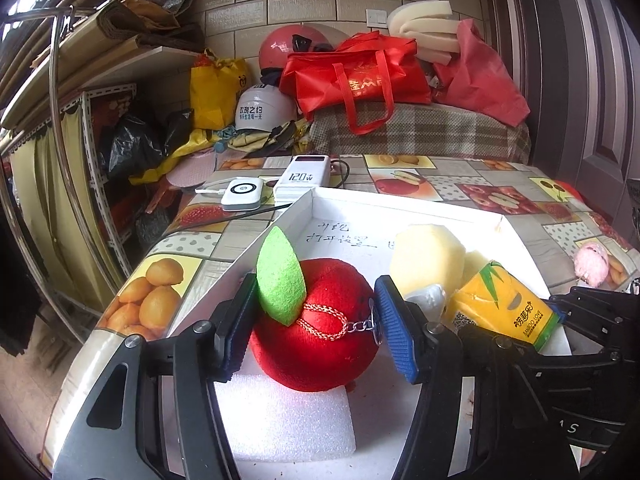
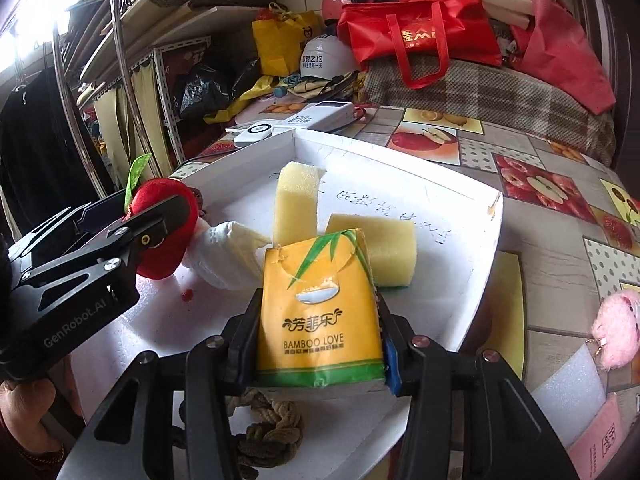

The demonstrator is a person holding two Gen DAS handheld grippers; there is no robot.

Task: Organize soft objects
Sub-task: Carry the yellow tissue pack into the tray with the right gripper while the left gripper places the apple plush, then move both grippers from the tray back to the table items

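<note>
The yellow tissue pack point(image 2: 320, 312) stands upright over the white tray point(image 2: 452, 296), long axis vertical, printed face toward the camera, clamped by the right gripper point(image 2: 316, 340). Left of it, the left gripper point(image 1: 312, 332) squeezes the red plush apple point(image 1: 316, 328), its leaf point(image 1: 280, 280) pointing up, above a foam block point(image 1: 288, 420).

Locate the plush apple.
In the left wrist view, the plush apple sits centre, between the left gripper jaws, above a foam block in the white tray.

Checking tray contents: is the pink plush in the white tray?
Out. The pink plush lies on the fruit-print tablecloth, beyond the white tray.
</note>
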